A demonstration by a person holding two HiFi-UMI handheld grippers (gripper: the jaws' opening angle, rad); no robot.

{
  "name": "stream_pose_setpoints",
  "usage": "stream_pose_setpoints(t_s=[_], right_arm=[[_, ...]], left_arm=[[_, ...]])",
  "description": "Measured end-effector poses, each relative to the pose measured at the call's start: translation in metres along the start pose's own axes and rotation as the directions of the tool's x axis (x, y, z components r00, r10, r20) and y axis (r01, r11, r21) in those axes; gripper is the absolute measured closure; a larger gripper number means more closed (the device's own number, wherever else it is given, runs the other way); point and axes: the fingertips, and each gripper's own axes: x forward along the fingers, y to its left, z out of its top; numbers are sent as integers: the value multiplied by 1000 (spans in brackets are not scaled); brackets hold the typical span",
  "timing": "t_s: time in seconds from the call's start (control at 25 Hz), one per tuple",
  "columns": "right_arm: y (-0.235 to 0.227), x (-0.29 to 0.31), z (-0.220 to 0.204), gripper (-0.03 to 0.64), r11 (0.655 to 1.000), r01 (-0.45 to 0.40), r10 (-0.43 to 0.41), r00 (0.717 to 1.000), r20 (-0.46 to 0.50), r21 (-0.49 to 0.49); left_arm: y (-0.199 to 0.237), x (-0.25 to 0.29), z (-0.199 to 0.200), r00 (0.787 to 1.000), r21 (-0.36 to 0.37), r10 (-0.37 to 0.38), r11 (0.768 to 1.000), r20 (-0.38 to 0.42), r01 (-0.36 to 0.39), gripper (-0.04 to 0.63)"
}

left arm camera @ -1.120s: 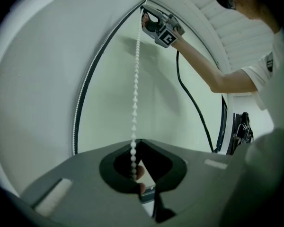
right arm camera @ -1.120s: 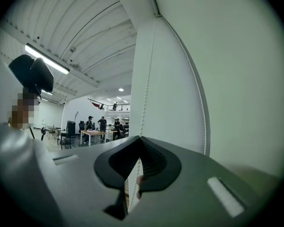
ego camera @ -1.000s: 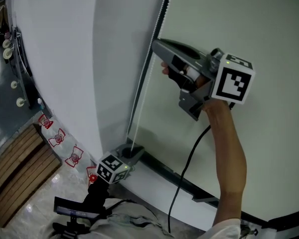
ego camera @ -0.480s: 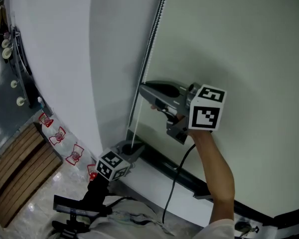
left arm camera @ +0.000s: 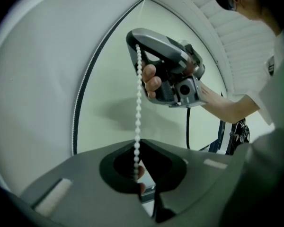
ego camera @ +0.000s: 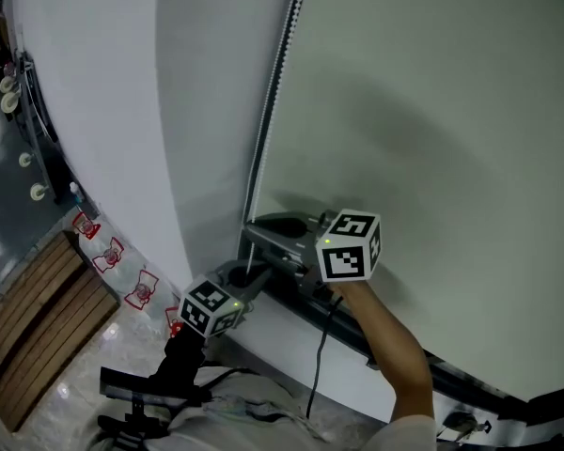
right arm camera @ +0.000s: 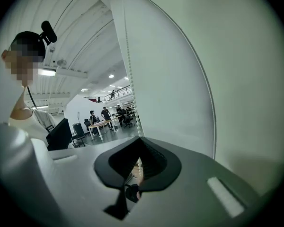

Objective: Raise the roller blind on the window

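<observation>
Brings the right gripper (ego camera: 250,233) far down the bead chain (ego camera: 266,139), from high against the blind (ego camera: 432,111) to just above the left gripper (ego camera: 254,278). Rolls its marker cube (ego camera: 350,247) to a new tilt. Lowers the forearm (ego camera: 385,341) to just over the dark bar (ego camera: 470,388) at the blind's foot.

Left of roller blind (ego camera: 432,111) — bead chain (ego camera: 274,81)
</observation>
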Motion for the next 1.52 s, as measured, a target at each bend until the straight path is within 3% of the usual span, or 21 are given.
stream_pose_setpoints(t_s=[0.36,0.76,1.0,1.52], right_arm=[[-6,10,-53,614,996,-12,16,999,-41,83],[-5,7,-42,612,998,-43,43,999,13,37],[-6,4,-7,554,998,-55,54,995,88,15],[7,-16,107,555,989,-42,64,985,159,-138]], left_arm=[[7,-2,2,1000,1,18,1000,3,-18,597],[7,-2,1,1000,-11,9,1000,-1,-9,597],[7,-1,-2,1000,-14,12,1000,-2,-13,597],[8,-1,-6,1000,-17,18,1000,-1,-18,597]])
